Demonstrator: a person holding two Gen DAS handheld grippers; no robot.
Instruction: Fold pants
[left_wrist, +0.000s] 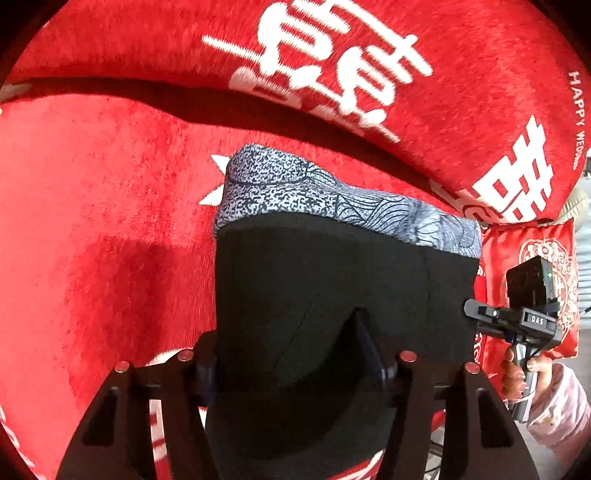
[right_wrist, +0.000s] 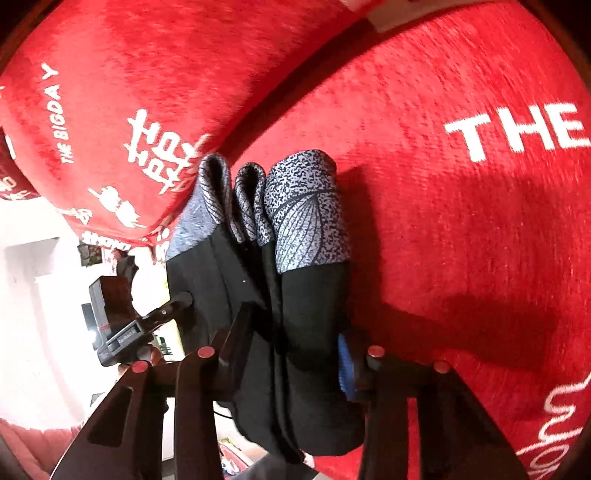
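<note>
The pants (left_wrist: 332, 280) are black with a grey patterned band (left_wrist: 317, 192) at the far end. They are folded into a thick bundle and held above a red sofa seat (left_wrist: 92, 221). My left gripper (left_wrist: 295, 354) is shut on the near edge of the pants. My right gripper (right_wrist: 295, 354) is shut on the other side of the bundle, where several folded layers (right_wrist: 258, 206) show edge-on. The right gripper also shows in the left wrist view (left_wrist: 517, 317), and the left gripper in the right wrist view (right_wrist: 125, 325).
A red sofa backrest (left_wrist: 406, 74) with white characters runs behind the seat. A small red cushion (left_wrist: 535, 280) lies at the right end. The seat (right_wrist: 461, 221) stretches wide beside the bundle. A bright white room lies beyond the sofa edge (right_wrist: 37, 295).
</note>
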